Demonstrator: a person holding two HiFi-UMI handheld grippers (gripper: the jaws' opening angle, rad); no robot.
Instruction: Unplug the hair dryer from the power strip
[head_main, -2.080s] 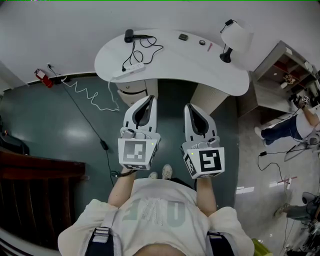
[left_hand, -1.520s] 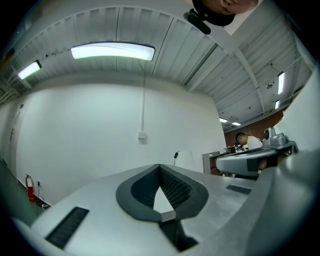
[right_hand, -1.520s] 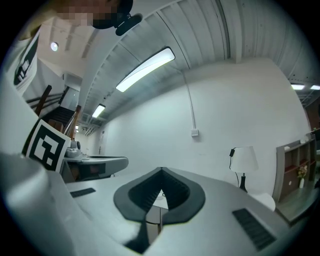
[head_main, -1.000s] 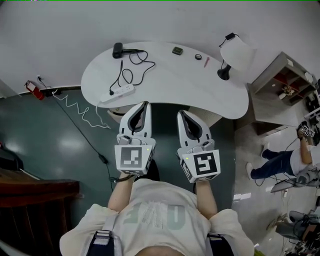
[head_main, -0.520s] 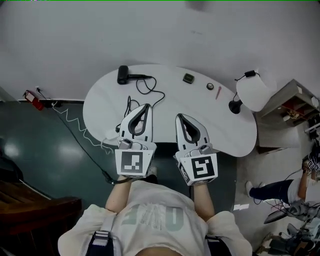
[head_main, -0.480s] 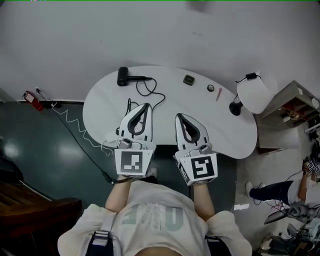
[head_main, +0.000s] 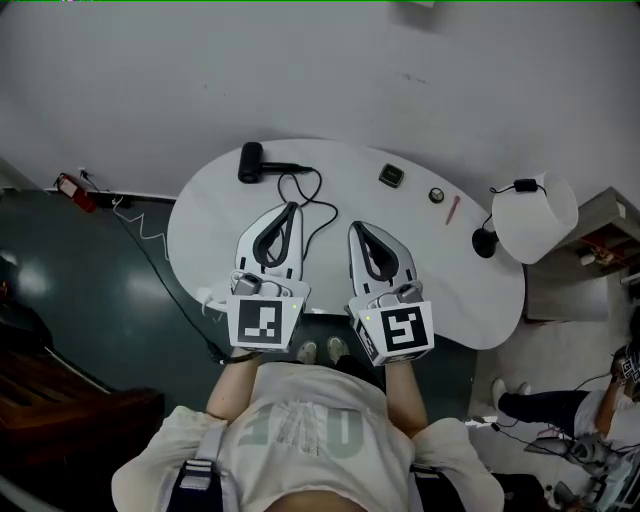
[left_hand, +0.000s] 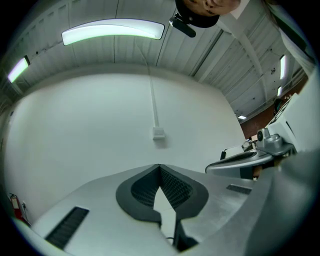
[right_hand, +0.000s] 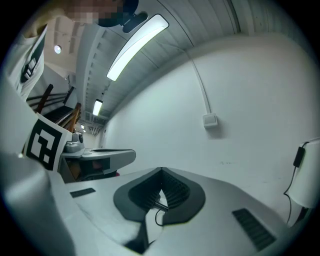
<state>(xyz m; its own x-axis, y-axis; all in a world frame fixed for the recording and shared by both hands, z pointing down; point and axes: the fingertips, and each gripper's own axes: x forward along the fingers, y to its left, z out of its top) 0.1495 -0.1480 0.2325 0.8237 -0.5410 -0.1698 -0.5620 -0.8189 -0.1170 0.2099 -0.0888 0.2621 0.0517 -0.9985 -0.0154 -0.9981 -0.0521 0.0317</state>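
A black hair dryer (head_main: 250, 162) lies at the back left of the white table (head_main: 420, 260). Its black cord (head_main: 303, 188) loops toward the front and passes under my left gripper. The white power strip (head_main: 208, 296) shows only as an end at the table's front left edge, beside that gripper; the plug is hidden. My left gripper (head_main: 291, 207) (left_hand: 160, 166) hangs shut and empty over the table, short of the dryer. Beside it, my right gripper (head_main: 356, 228) (right_hand: 161, 171) is shut and empty too. A bit of black cord (right_hand: 159, 216) shows below its jaws.
On the table's right stand a white lamp (head_main: 538, 204), a small dark box (head_main: 391, 177), a round item (head_main: 436, 195) and a red pen (head_main: 452, 210). A white coiled cable (head_main: 140, 226) runs over the dark floor to the wall at left. A white wall stands behind the table.
The table has come closer and both grippers, earlier short of its front edge, now reach over it. The power strip has slid under the left gripper. Both stayed shut.
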